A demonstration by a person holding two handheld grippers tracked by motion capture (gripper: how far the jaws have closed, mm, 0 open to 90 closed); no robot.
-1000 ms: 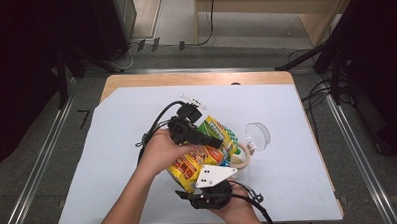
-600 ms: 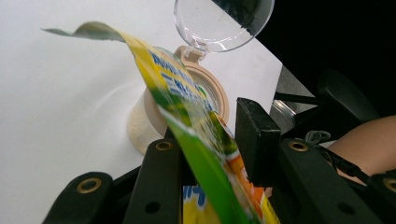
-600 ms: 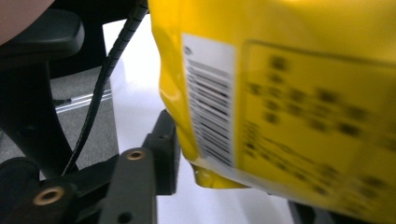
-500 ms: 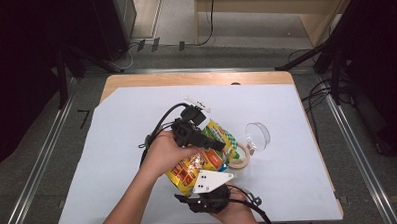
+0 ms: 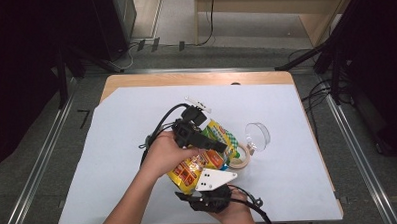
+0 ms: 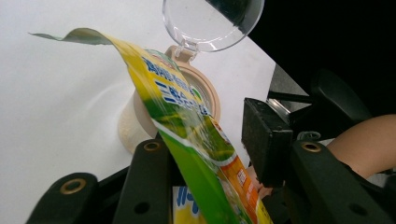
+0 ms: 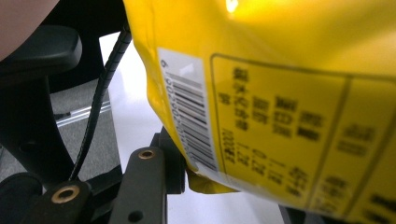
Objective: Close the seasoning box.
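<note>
Observed in the high view: yellow snack bag [image 5: 196, 164] held up over the white table cover [image 5: 113, 160], between the two grippers, near the person's edge of the table. Left gripper [image 5: 200, 137] found at the bag's upper, green-printed end; right gripper [image 5: 209, 196] at its lower end, under the grey three-cornered plate.

Left gripper view: bag [image 6: 187, 135] passed between the two black jaws, edge-on and tilted. Left-hand jaw seen against the film; right-hand pad stood clear of it, with a gap showing. Jaws partly apart and lately opening wider; no firm clamp noted on that side.

Right gripper view: bag's back face with barcode [image 7: 191, 116] and printed panel lay across the jaws. Lower corner of the bag sat against the left-hand jaw; opposite jaw mostly hidden behind the bag. Jaws partly apart and lately narrowing; whether both pads pressed the film could not be told.

Beyond the bag's open end: beige round container [image 6: 140, 121] on the table cover, with its clear hinged lid [image 6: 205, 23] swung back. Bag mouth pointed toward the container opening, just beside it.
</note>
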